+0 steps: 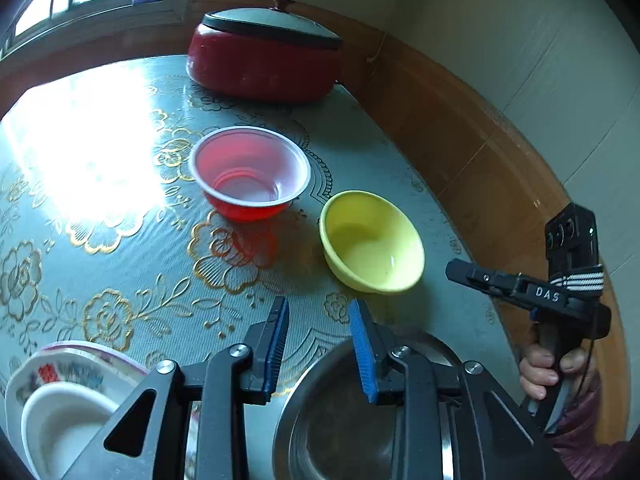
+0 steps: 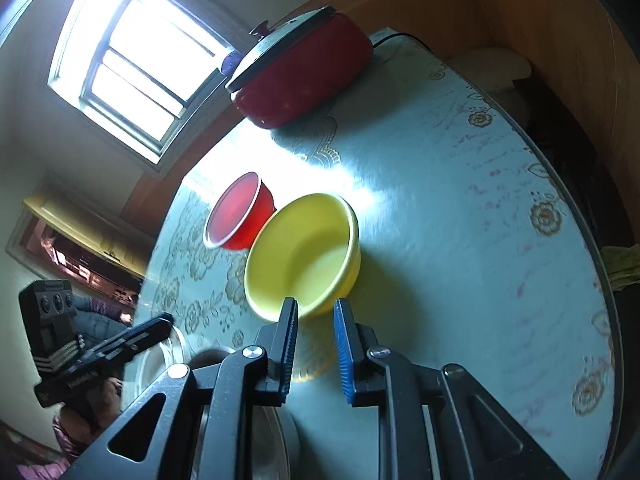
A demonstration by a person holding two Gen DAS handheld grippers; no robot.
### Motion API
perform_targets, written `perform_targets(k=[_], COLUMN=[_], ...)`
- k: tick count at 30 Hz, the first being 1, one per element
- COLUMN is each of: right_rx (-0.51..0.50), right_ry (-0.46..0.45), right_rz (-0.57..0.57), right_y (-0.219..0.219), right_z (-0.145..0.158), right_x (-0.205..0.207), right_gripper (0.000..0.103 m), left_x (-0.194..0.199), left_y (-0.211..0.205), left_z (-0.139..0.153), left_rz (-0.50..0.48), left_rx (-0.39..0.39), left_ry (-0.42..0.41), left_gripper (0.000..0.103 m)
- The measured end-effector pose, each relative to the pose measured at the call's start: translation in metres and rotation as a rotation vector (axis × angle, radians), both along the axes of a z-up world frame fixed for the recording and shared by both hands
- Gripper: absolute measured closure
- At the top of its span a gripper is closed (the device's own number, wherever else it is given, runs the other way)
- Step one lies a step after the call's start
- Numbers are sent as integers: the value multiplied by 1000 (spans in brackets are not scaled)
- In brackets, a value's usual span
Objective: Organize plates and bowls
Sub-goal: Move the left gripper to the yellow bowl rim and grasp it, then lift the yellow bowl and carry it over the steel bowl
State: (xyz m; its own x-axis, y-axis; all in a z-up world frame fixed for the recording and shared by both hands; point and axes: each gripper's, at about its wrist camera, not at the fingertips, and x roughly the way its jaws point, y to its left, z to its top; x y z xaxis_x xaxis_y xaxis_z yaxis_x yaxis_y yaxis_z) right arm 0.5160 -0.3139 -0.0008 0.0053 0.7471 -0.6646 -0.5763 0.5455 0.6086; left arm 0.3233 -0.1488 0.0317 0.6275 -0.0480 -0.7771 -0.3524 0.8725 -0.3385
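On the round bench [image 1: 120,208], covered with a glossy flowered cloth, a translucent red plastic bowl [image 1: 250,172] stood just beside a smooth yellow bowl [image 1: 372,240], with a red lidded cooker [image 1: 264,64] behind them. The left gripper [image 1: 320,312] hung over a round metal plate [image 1: 332,420], its ribbed blue jaws apart and holding nothing. The right gripper [image 2: 316,312] was just before the yellow bowl with jaws narrowly parted and empty.

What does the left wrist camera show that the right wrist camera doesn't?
Only the left wrist view shows the patterned plate with a white bowl resting on it.

Only the right wrist view shows a black cord behind the red cooker and a yellow-green cloth past the table's edge.

Both show the red bowl, yellow bowl, cooker, metal plate and flowered table.
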Motion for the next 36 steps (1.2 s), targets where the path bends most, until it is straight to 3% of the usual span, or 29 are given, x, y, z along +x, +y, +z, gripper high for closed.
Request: perform_targets(k=[6,12,16,22,29,36], right_rx=[-13,-24,-34,-54,-43,-78], right_ry=[22,14,-15,-40,-2,-46], right_rz=[-15,-43,-39,-41,-46,-70], right_y=[14,21,28,30,27,26], right_z=[-6,-14,-16,-23,-25,-19], right_x=[19,34,38,38,41,34], right_gripper=[85,87,92,96,96,96], left_x=[36,63,79,92,92,84], left_y=[6,11,11,6,6,-4], left_z=[-14,-24,-29,-39,-42,-32], left_rz=[-12,-12,-16,-18,-1,-28], left_rx=[-80,-96,-87,-55,-53,-27], left_ry=[37,59,74,114,106,58], left_gripper=[71,73,74,88,88,91])
